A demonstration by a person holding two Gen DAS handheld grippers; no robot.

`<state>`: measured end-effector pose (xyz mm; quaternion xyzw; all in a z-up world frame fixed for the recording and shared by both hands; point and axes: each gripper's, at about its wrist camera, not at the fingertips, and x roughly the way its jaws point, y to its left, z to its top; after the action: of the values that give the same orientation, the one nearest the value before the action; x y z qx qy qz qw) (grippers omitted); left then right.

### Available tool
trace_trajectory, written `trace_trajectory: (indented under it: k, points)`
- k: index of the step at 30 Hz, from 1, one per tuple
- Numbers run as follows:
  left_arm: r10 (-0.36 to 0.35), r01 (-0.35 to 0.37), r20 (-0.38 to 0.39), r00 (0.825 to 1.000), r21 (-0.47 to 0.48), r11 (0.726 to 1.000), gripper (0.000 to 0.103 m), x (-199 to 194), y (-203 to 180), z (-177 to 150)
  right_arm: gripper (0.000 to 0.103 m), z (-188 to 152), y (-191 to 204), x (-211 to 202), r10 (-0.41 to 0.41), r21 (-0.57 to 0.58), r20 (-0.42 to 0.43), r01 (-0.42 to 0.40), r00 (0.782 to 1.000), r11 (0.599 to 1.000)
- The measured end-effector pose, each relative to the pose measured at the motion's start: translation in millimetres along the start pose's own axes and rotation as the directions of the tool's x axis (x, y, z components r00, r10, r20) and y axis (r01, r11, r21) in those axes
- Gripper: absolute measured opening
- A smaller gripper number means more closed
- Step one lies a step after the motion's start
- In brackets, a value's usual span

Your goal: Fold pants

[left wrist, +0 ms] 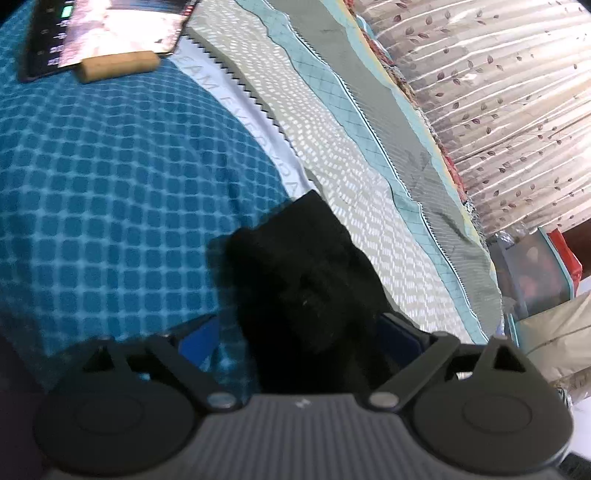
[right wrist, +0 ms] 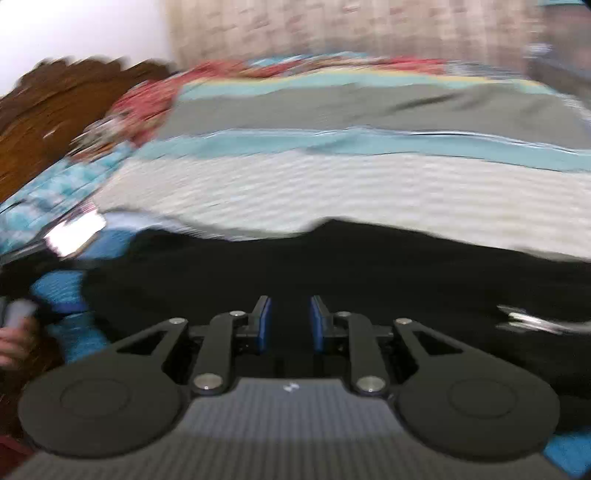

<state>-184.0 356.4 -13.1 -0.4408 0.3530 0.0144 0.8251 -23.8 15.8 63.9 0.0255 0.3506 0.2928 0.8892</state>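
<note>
The black pants point(right wrist: 369, 266) lie spread across the bed in the right wrist view, which is motion-blurred. My right gripper point(right wrist: 290, 321) hovers over them with its blue-padded jaws a small gap apart and nothing visibly between them. In the left wrist view a bunched fold of the black pants point(left wrist: 306, 280) sits between the wide-set fingers of my left gripper point(left wrist: 295, 332), lifted above the blue checked bedspread point(left wrist: 110, 184). The fabric hides the pads' contact.
A phone point(left wrist: 103, 29) and a cork-like block point(left wrist: 118, 68) lie on the bedspread at the far left. Striped bedding point(left wrist: 351, 166) runs to the bed edge, with a patterned curtain point(left wrist: 498, 92) and a plastic box point(left wrist: 535, 269) beyond. A wooden headboard point(right wrist: 55, 103) stands left.
</note>
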Motion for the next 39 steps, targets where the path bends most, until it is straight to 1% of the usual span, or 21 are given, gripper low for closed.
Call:
trace_trajectory:
  k: [1,4,6,9,10,12,15,17,19,21,24,28,29,30,32,33,35,36,37,38,39]
  points:
    - [-0.004,0.004,0.003,1.000,0.006,1.000,0.094,2.6,-1.9,0.8,0.025,4.4,10.4,14.1,0.050,-0.001,-0.020,-0.050,0.999,0.999]
    - [0.009,-0.010,0.010,1.000,0.030,0.999,0.077,7.3,-6.0,2.5,0.025,17.5,32.1,54.4,0.134,0.019,-0.085,-0.133,0.987,0.991]
    - [0.021,-0.022,0.015,1.000,0.049,0.999,0.052,8.7,-8.2,2.7,0.025,23.6,36.2,83.2,0.157,0.065,-0.126,-0.150,0.979,0.987]
    - [0.022,-0.023,0.019,1.000,0.069,0.997,0.034,7.4,-5.7,2.3,0.025,18.1,33.9,122.7,0.202,0.220,-0.217,-0.153,0.955,0.963]
    - [0.016,-0.018,0.020,1.000,0.073,0.997,0.032,5.9,-4.4,2.0,0.026,15.7,31.4,135.7,0.229,0.283,-0.247,-0.156,0.942,0.947]
    - [0.008,-0.010,0.027,1.000,0.091,0.996,0.030,0.7,-7.1,-2.2,0.025,7.8,24.5,141.4,0.278,0.381,-0.223,-0.179,0.934,0.907]
    - [-0.033,0.024,0.051,0.998,0.163,0.986,0.030,-10.5,-24.9,-11.3,0.022,7.1,17.1,135.4,0.314,0.439,-0.214,-0.196,0.925,0.877]
    - [-0.048,0.030,0.067,0.997,0.254,0.967,0.030,-14.3,-47.2,-18.2,0.022,2.3,11.9,126.0,0.331,0.468,-0.194,-0.209,0.924,0.858]
    - [-0.053,0.020,0.083,0.995,0.357,0.934,0.030,-17.0,-70.4,-27.0,0.023,-1.8,2.5,118.2,0.359,0.530,-0.159,-0.227,0.920,0.817]
    - [-0.066,0.021,0.088,0.994,0.437,0.899,0.030,-19.2,-91.2,-35.9,0.027,-8.0,-14.6,105.0,0.383,0.609,-0.098,-0.249,0.919,0.753]
    - [-0.079,0.016,0.089,0.993,0.557,0.830,0.030,-17.6,-122.4,-53.3,0.027,-18.3,-48.3,80.0,0.334,0.693,0.006,-0.244,0.943,0.678]
    - [-0.102,0.043,0.043,0.994,0.700,0.713,0.034,-2.6,-163.7,-85.1,0.027,-30.7,-89.7,47.1,0.263,0.785,0.107,-0.244,0.959,0.569]
    - [-0.104,0.054,0.024,0.994,0.726,0.686,0.037,2.5,-173.1,-94.2,0.027,-33.2,-97.3,39.0,0.248,0.795,0.127,-0.248,0.960,0.554]
    - [-0.104,0.065,0.005,0.995,0.749,0.660,0.044,8.8,-181.9,-104.2,0.027,-35.4,-103.3,31.7,0.235,0.802,0.143,-0.252,0.961,0.542]
    - [-0.104,0.121,-0.074,0.992,0.797,0.591,0.055,24.7,-193.6,-125.2,0.029,-39.4,-113.0,18.7,0.214,0.809,0.172,-0.262,0.962,0.526]
    - [-0.097,0.149,-0.114,0.989,0.809,0.569,0.057,32.5,-194.8,-133.6,0.032,-41.2,-116.2,13.2,0.207,0.811,0.181,-0.265,0.962,0.521]
    - [-0.040,0.178,-0.187,0.982,0.813,0.554,0.057,49.2,-192.7,-149.2,0.038,-44.9,-121.0,5.1,0.184,0.818,0.192,-0.261,0.964,0.513]
    - [-0.027,0.174,-0.190,0.981,0.817,0.549,0.058,51.7,-190.6,-153.8,0.048,-47.2,-123.0,2.0,0.180,0.822,0.201,-0.266,0.963,0.503]
    - [-0.027,0.168,-0.182,0.983,0.828,0.535,0.059,48.9,-189.3,-157.5,0.052,-49.1,-123.6,0.6,0.179,0.827,0.211,-0.273,0.961,0.491]
    - [-0.034,0.170,-0.179,0.983,0.833,0.527,0.064,43.4,-188.7,-157.7,0.057,-50.8,-122.7,0.6,0.178,0.831,0.219,-0.279,0.959,0.482]
    - [-0.045,0.180,-0.184,0.982,0.828,0.530,0.069,36.9,-187.8,-155.4,0.063,-51.2,-122.2,-0.4,0.180,0.830,0.225,-0.285,0.958,0.479]
